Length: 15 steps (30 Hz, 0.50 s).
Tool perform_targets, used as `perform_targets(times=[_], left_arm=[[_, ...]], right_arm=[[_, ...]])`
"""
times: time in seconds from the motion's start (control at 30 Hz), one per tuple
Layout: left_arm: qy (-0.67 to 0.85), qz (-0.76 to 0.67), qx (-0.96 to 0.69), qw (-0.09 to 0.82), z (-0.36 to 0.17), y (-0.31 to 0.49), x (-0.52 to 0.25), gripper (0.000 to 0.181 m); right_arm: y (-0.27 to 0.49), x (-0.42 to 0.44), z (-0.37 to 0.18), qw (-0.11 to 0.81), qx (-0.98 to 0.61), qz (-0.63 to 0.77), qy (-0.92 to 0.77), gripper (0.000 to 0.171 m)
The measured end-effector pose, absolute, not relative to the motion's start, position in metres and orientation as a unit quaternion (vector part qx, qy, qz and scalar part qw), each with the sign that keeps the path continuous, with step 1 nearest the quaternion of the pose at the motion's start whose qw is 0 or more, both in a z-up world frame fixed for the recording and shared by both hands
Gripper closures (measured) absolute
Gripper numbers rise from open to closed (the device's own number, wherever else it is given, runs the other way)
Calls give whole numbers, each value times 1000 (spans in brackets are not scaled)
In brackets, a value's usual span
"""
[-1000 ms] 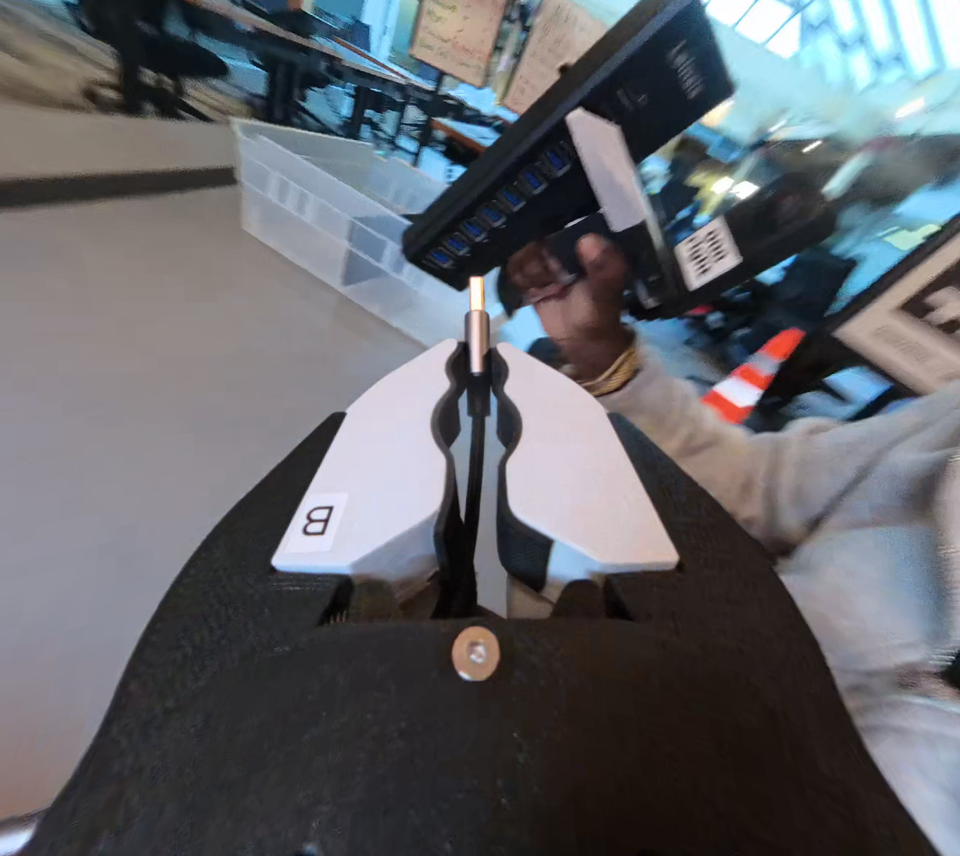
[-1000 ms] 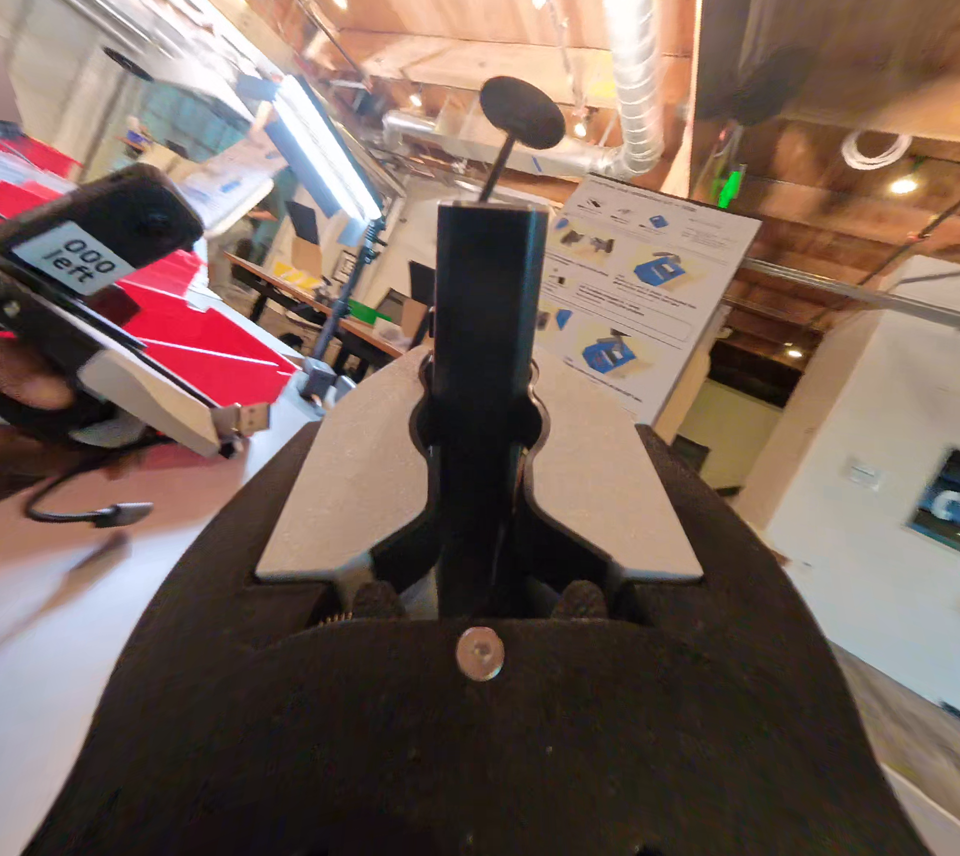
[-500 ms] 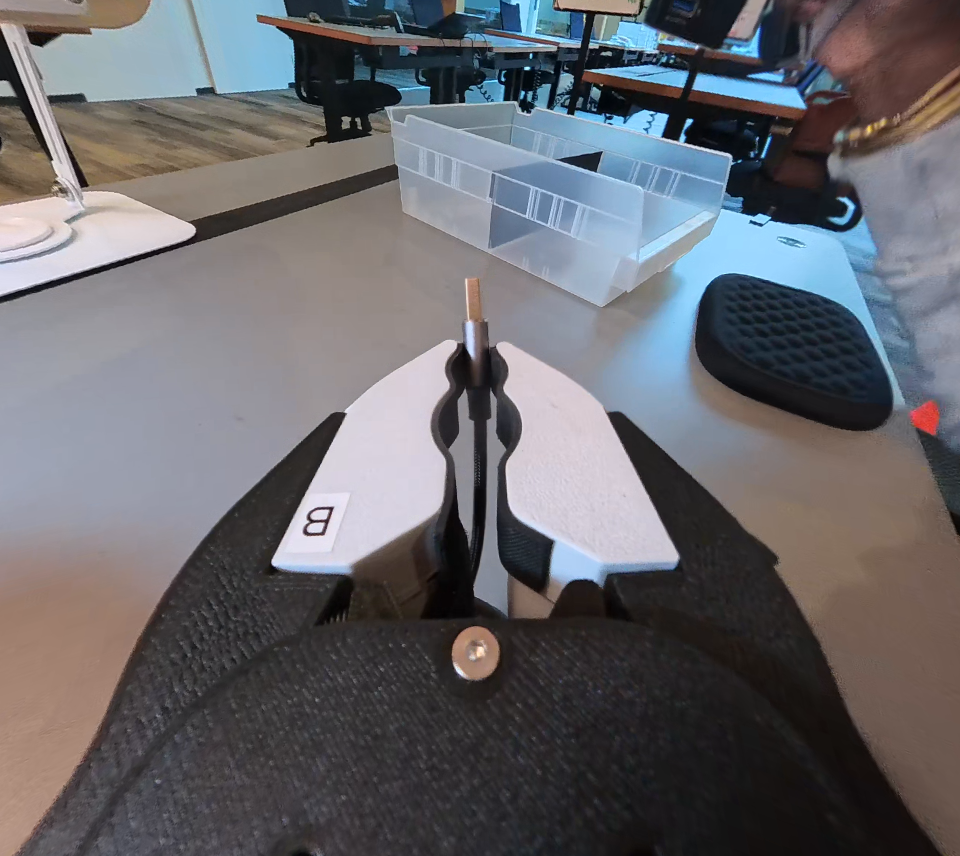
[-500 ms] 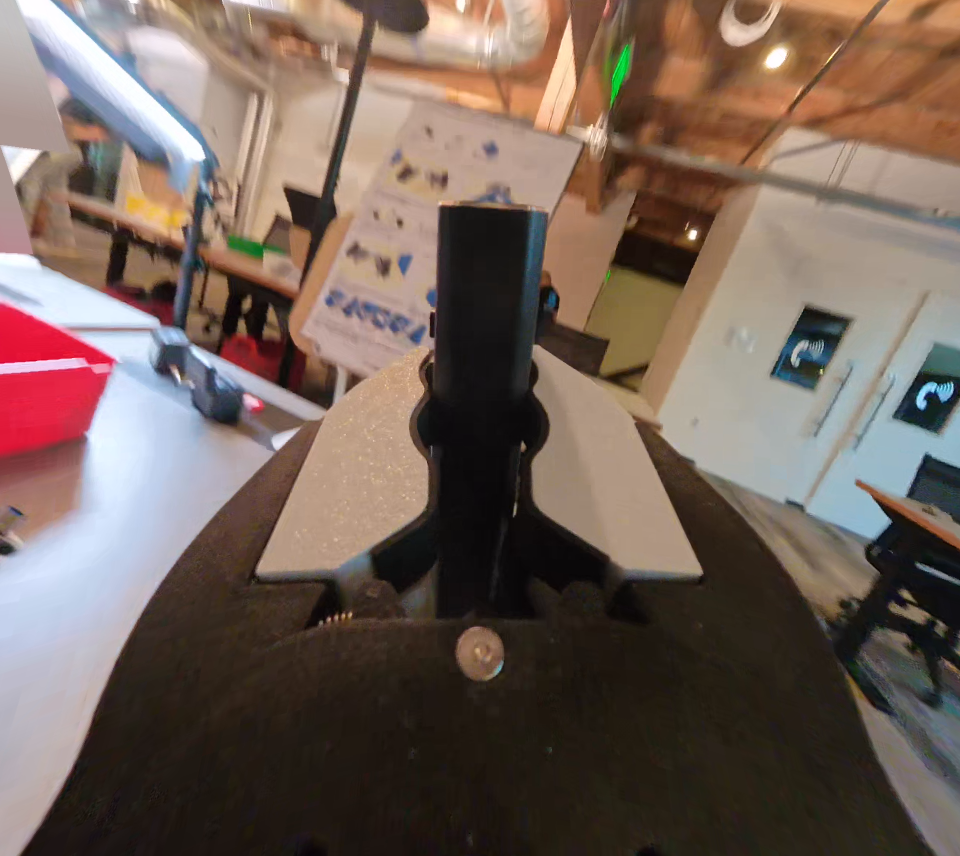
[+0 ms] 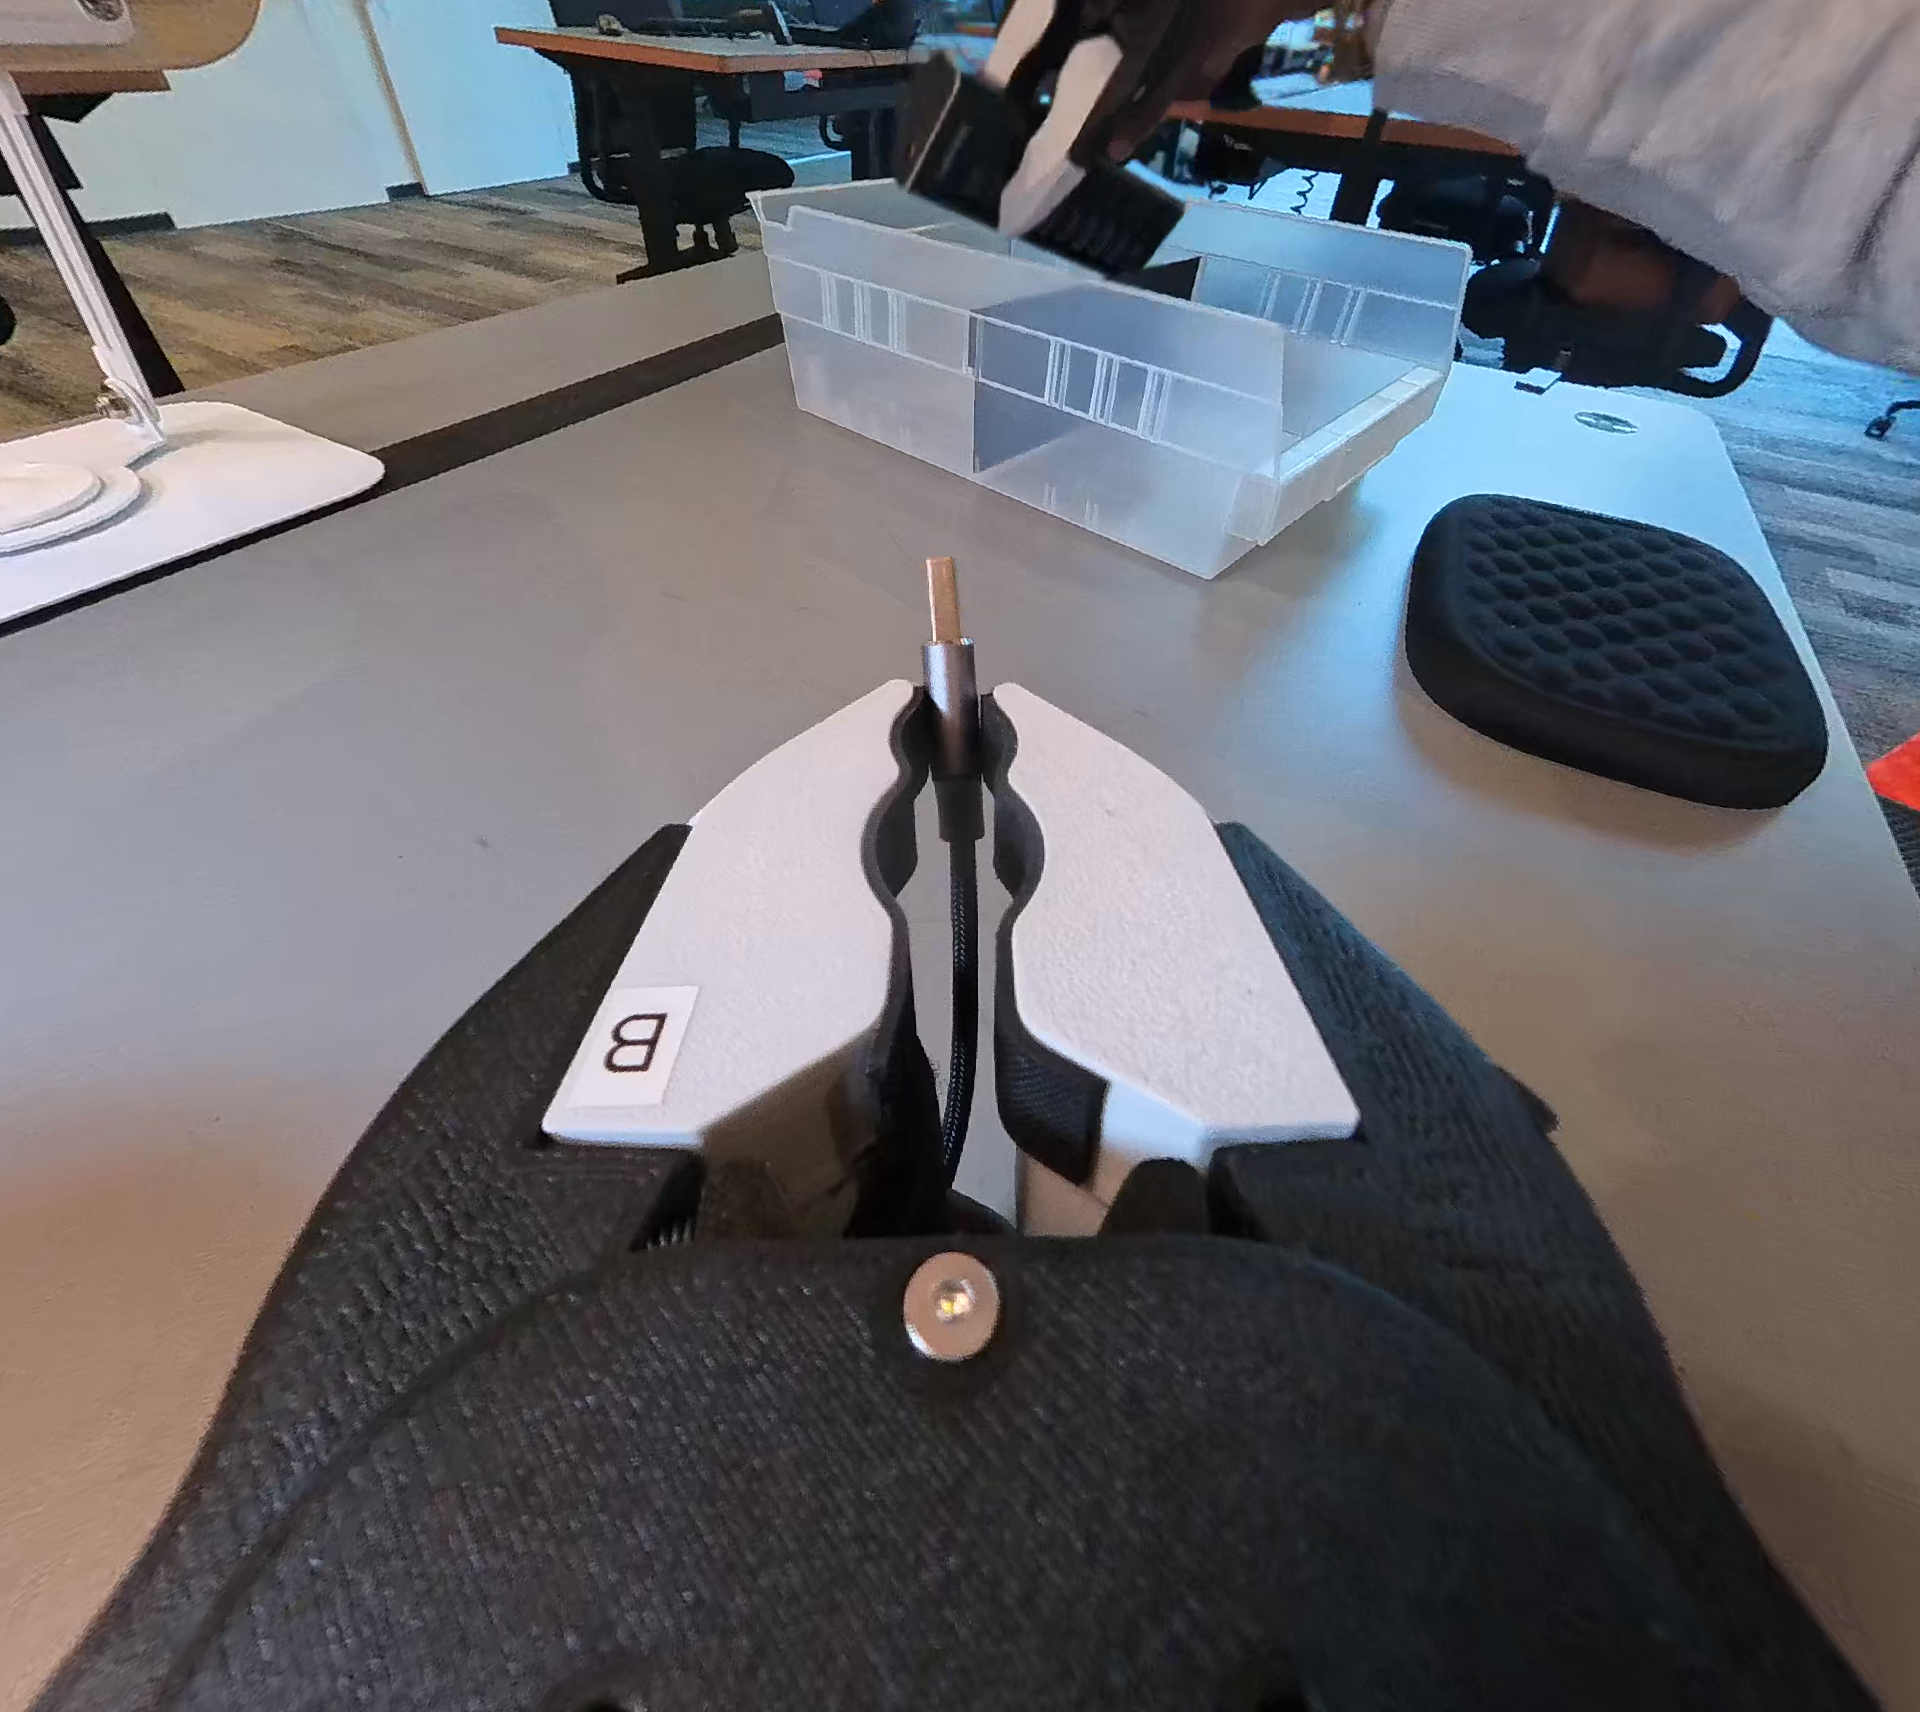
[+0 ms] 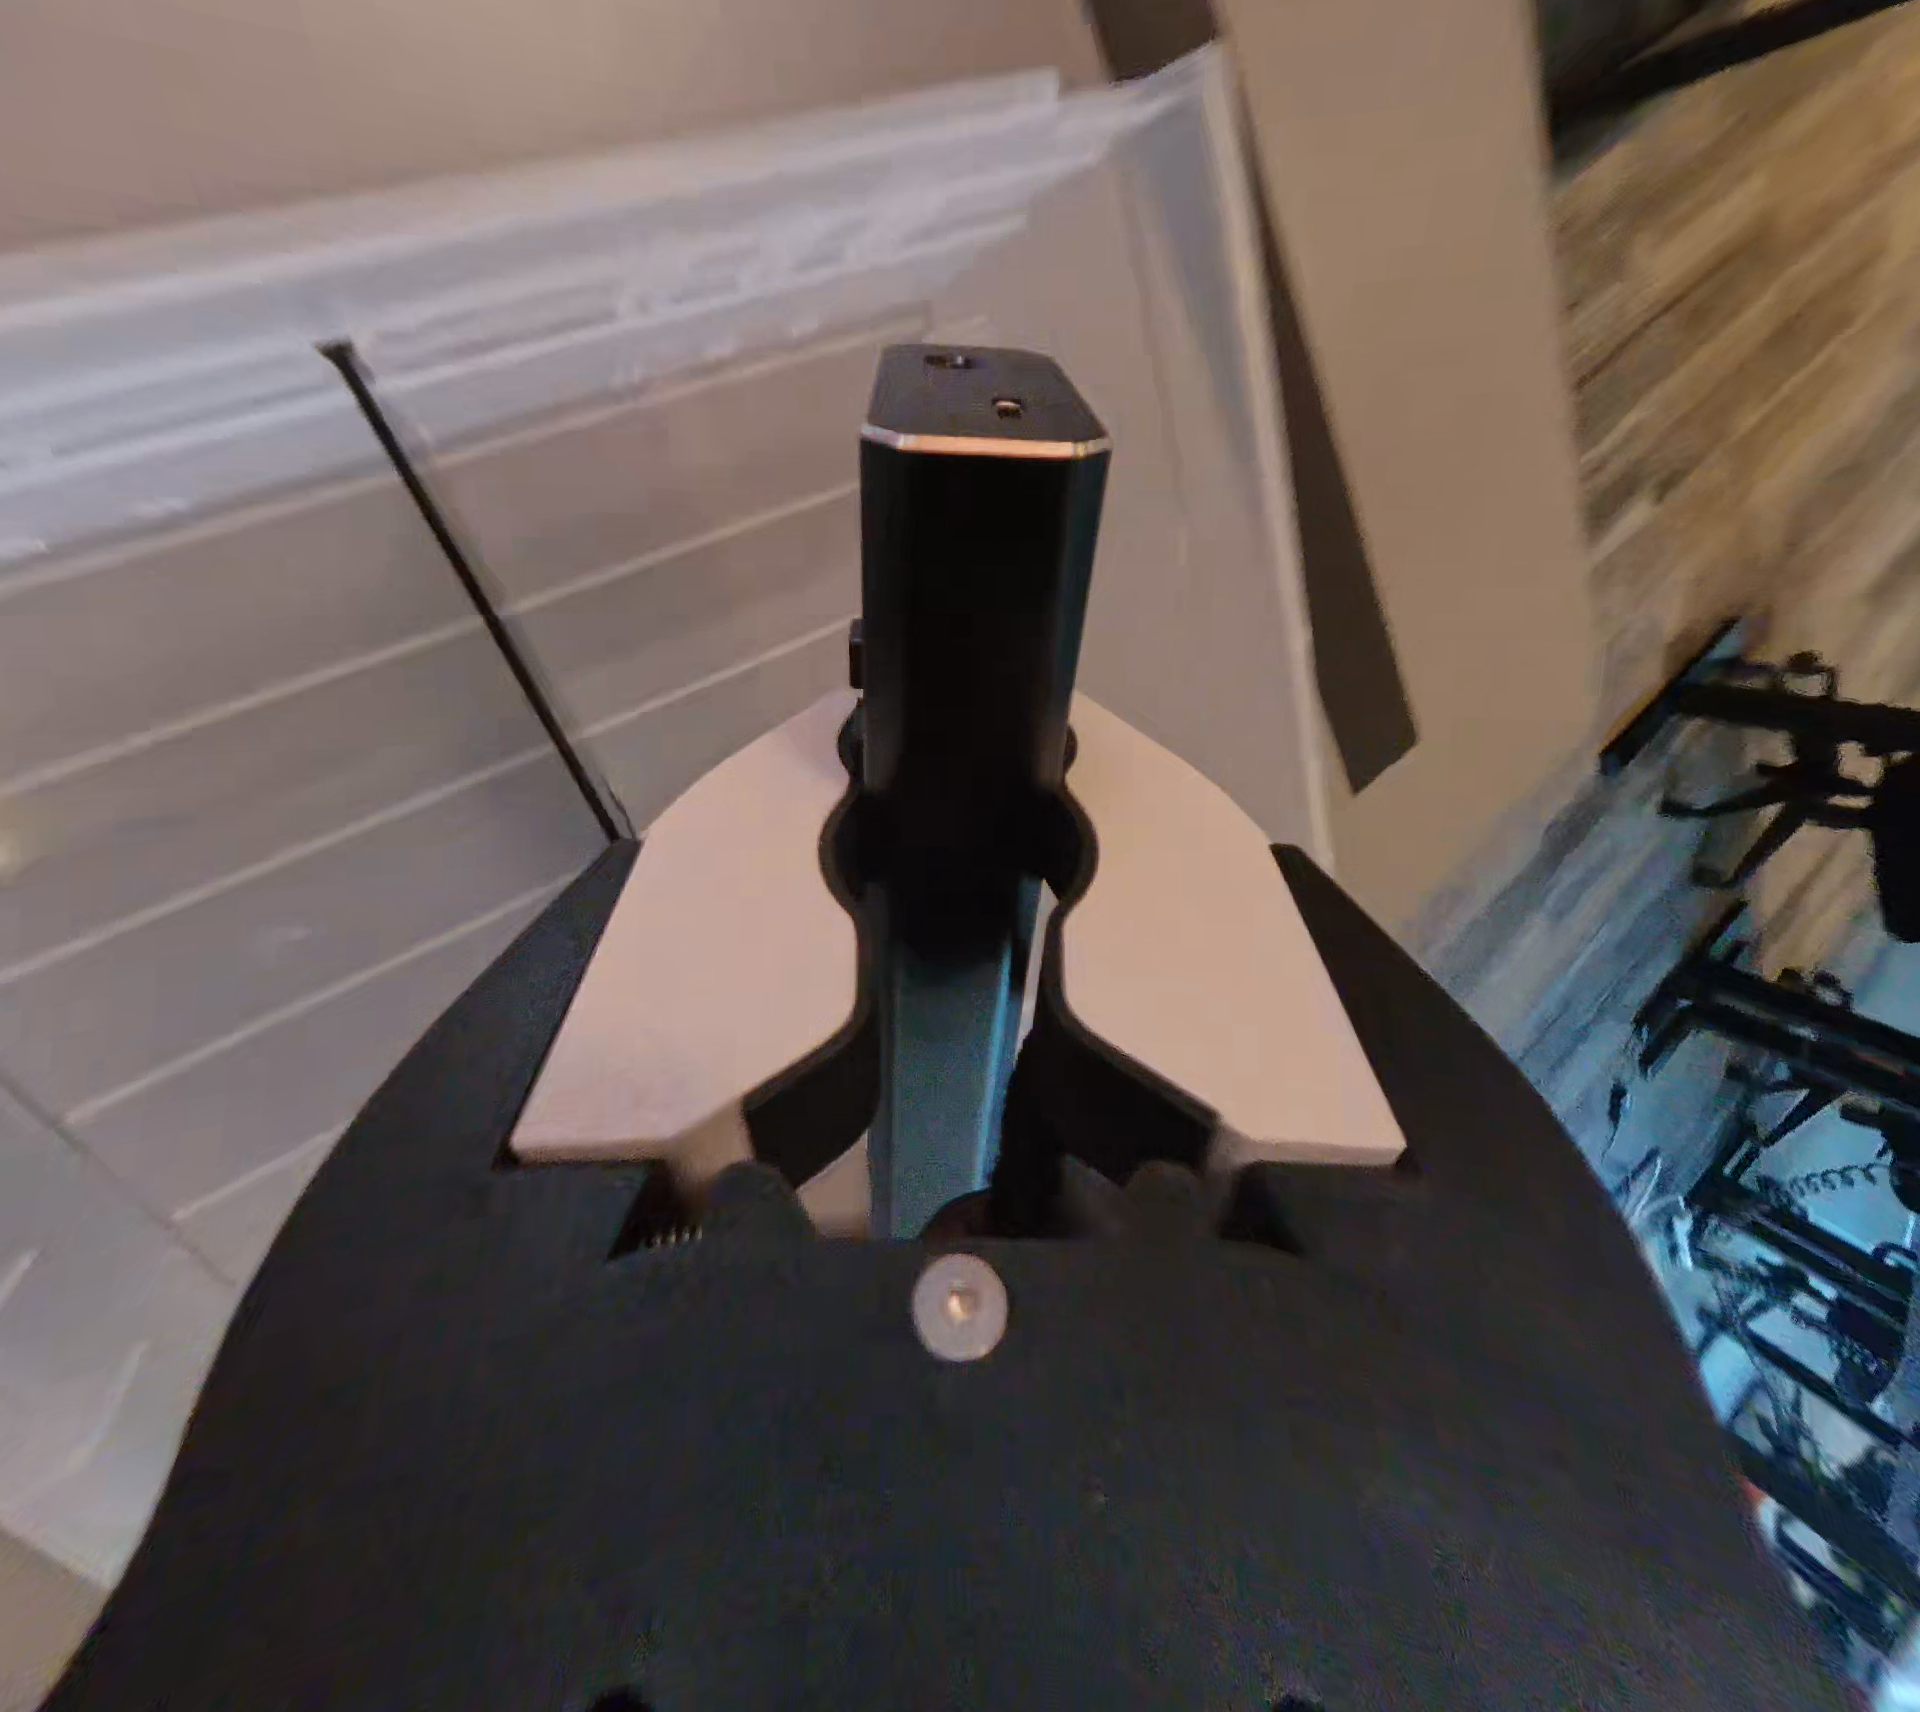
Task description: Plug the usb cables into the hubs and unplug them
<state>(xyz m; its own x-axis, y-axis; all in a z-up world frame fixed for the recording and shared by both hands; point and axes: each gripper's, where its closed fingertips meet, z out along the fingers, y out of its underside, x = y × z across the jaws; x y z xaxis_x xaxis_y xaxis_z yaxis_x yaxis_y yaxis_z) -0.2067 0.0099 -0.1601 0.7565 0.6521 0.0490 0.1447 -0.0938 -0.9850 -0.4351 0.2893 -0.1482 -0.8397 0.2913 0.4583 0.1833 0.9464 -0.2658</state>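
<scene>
My left gripper (image 5: 951,706) is shut on a black braided usb cable (image 5: 951,935); its metal plug (image 5: 941,597) sticks out forward past the fingertips, low over the grey table (image 5: 416,727). My right gripper (image 6: 961,727) is shut on a black usb hub (image 6: 982,582) that points down into the clear plastic bin (image 6: 416,519). In the left wrist view the right gripper (image 5: 1049,176) holds the hub (image 5: 1101,218) tilted just above the bin (image 5: 1122,395), held by a hand in a grey sleeve (image 5: 1662,62).
A black honeycomb pad (image 5: 1610,644) lies at the table's right. A white stand base (image 5: 177,478) sits at the left. The bin has a divider wall (image 5: 1122,353). Desks and chairs stand beyond the table. The grippers' ends are close to 35 cm from one another.
The right gripper has swung the hub from high in the air down over the clear bin. The left gripper has tipped down toward the table, still holding the cable.
</scene>
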Motion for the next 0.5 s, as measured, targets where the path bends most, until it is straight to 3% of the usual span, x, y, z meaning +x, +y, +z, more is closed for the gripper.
perform_targets(times=[0.27,0.5], left_arm=[[-277,208,-711,612,-160,11,-206,172],[-282,200,-708,616,-160,11,-206,172]], right_arm=[[300,-435,-212,107,-151,-1,-983,140],[297,-434,-229,87,-139,-34,-986,140]])
